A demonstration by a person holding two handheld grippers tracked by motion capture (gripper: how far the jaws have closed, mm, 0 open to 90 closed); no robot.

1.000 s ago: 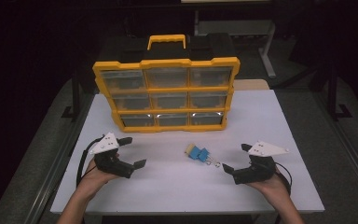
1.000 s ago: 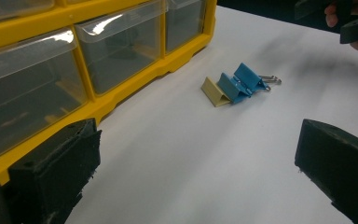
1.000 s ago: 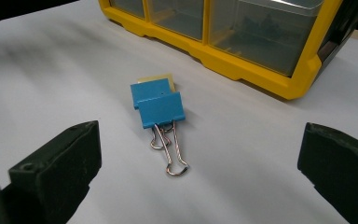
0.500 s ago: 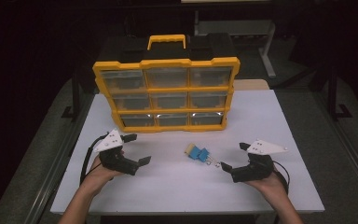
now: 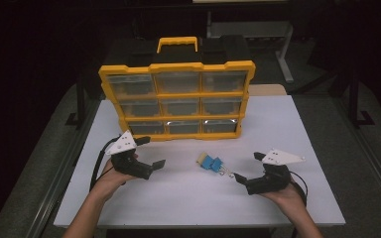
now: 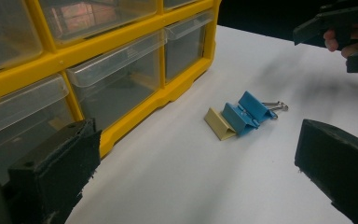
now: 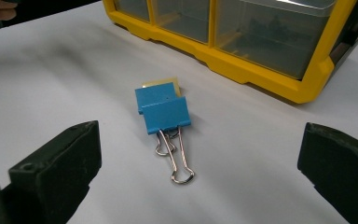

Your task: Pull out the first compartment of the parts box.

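On the white table from up high, a yellow drawer organizer stands at the back, with blue binder clips lying between the left gripper and right gripper. Left gripper view: jaws wide apart, holding nothing, clips ahead. Right gripper view: same deal, gaping and empty, clips close in front.
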